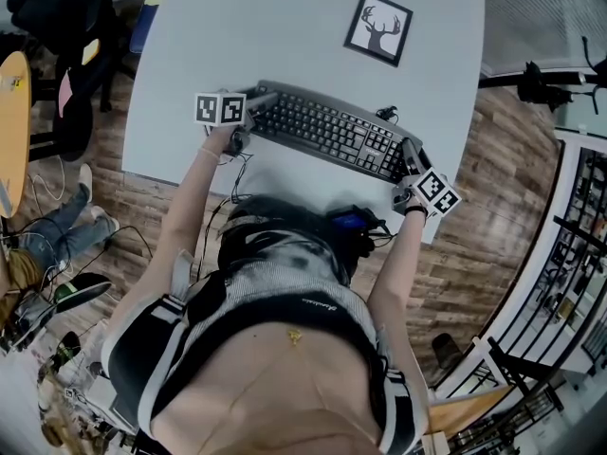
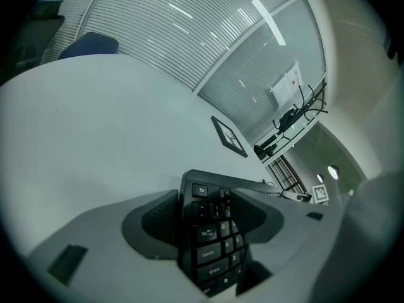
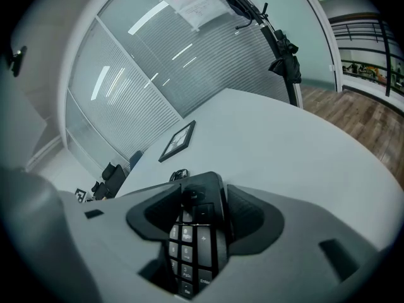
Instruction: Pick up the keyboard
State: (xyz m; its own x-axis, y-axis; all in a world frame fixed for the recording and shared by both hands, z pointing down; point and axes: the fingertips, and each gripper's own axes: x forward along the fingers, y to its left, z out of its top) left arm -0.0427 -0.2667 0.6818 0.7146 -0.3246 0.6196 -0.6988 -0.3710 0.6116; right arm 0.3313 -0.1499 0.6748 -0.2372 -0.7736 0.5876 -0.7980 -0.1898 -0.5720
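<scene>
My left gripper (image 1: 261, 100) and right gripper (image 1: 411, 154) are apparently clamping opposite ends of the keyboard (image 1: 327, 131) at the near side of the table (image 1: 285, 27); any uneven lift is threatening to tilt it free.

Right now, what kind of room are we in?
Most likely an office or meeting room: a white table with a black keyboard and a framed deer picture, a glass partition with slatted blinds beyond it, and a blue chair at the far edge.
</scene>
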